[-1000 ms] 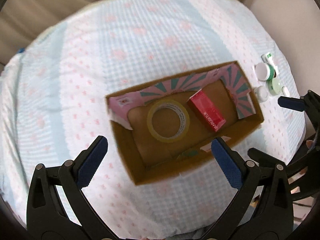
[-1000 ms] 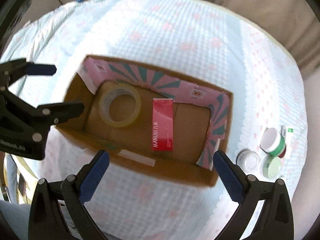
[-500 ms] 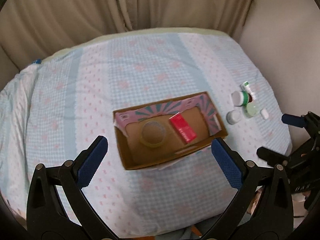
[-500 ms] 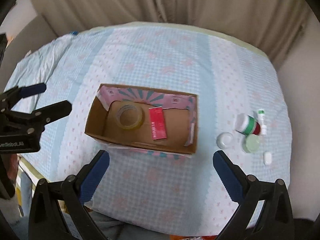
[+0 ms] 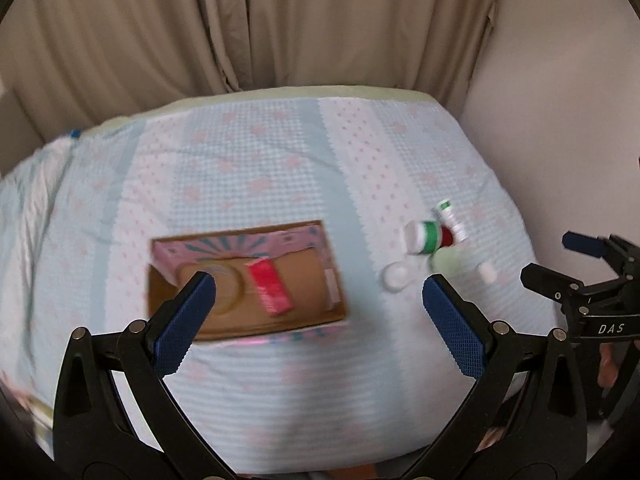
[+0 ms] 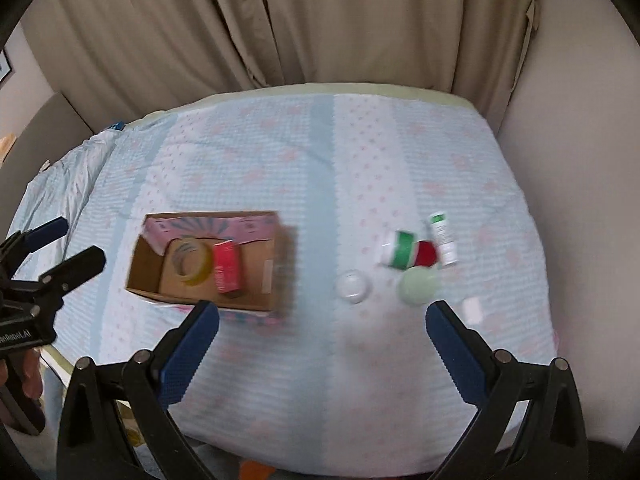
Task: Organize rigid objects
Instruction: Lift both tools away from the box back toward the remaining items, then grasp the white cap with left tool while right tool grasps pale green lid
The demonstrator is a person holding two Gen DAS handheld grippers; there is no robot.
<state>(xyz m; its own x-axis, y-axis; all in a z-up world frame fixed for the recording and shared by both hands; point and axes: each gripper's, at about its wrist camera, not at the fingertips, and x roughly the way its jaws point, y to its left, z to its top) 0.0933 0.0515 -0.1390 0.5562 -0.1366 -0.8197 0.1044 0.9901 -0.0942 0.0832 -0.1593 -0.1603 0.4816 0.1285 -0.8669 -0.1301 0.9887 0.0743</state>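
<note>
An open cardboard box [image 5: 316, 264] [image 6: 148, 264] sits on the bed and holds a tape roll [image 5: 232, 284] [image 6: 192, 260] and a red packet [image 5: 270, 286] [image 6: 226, 266]. To its right lie a white-and-green jar [image 5: 422, 234] [image 6: 400, 250], a white tube [image 5: 452, 220] [image 6: 442, 238], a clear round lid [image 5: 394, 278] [image 6: 352, 286], a pale green lid [image 5: 446, 260] [image 6: 418, 286] and a small white block [image 5: 488, 272] [image 6: 472, 310]. My left gripper [image 5: 318, 306] and right gripper [image 6: 322, 338] are open, empty and held well back above the bed's near edge.
The bed has a light blue checked cover [image 6: 320, 168]. Beige curtains [image 6: 320, 20] hang behind it and a plain wall [image 6: 580, 160] stands at the right. The right gripper shows at the right edge of the left wrist view [image 5: 568, 258], the left gripper at the left edge of the right wrist view [image 6: 70, 246].
Both grippers have pulled up and back from just above the box; the box now looks small and far. Both views have also swung right toward the loose jars and lids.
</note>
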